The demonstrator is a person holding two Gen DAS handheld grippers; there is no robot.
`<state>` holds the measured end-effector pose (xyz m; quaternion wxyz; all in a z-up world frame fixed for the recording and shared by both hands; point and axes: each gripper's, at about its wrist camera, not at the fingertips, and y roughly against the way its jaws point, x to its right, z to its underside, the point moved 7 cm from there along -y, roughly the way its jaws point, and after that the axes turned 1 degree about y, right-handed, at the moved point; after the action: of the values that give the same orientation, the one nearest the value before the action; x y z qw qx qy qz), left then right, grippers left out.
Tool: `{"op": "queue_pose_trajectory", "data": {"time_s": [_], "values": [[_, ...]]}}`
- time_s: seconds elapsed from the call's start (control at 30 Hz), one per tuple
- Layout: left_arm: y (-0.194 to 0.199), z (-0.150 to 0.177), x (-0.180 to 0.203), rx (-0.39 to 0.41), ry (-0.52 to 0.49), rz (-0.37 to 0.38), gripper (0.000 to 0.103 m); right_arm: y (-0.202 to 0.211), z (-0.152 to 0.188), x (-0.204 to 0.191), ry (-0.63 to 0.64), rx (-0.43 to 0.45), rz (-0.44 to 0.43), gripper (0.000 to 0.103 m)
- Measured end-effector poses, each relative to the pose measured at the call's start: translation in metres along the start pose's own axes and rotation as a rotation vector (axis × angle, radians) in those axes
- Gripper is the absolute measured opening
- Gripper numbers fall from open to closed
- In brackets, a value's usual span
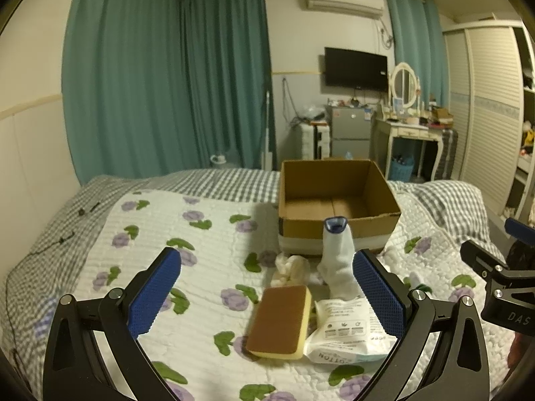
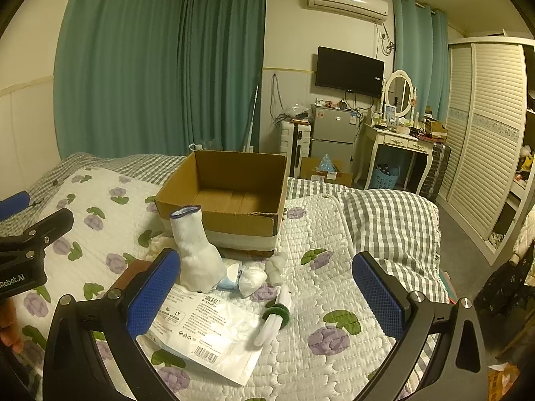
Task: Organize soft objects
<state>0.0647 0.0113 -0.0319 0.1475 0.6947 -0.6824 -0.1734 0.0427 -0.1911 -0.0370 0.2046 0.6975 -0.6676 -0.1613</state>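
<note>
An open cardboard box [image 1: 337, 207] [image 2: 230, 197] stands on the quilted bed, nothing visible inside. In front of it lie a brown-topped yellow sponge [image 1: 281, 320], a white cotton pad packet [image 1: 347, 330] [image 2: 207, 330], a white sock with a blue cuff standing upright [image 1: 336, 264] [image 2: 194, 254], a crumpled white cloth [image 1: 291, 267], white wads [image 2: 254, 279] and a white roll with a green band [image 2: 276, 314]. My left gripper [image 1: 267, 297] is open above the sponge. My right gripper [image 2: 267, 297] is open above the banded roll.
The flowered white quilt [image 1: 187, 234] covers a grey checked bed [image 2: 391, 220]. Beyond the bed stand a small fridge [image 2: 331, 133], a dressing table with mirror [image 2: 398, 127], a wardrobe [image 2: 485, 140] and teal curtains [image 1: 160, 77]. The floor drops off at right.
</note>
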Motion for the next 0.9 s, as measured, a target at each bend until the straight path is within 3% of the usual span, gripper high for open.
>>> {"op": "queue_pose_trajectory", "data": {"time_s": [0.9], "values": [[0.0045,-0.0006,-0.002,0.002,-0.005,0.0,0.103,0.0057,-0.0053,0.0062,0.015,-0.019,0.022,0.103]]}}
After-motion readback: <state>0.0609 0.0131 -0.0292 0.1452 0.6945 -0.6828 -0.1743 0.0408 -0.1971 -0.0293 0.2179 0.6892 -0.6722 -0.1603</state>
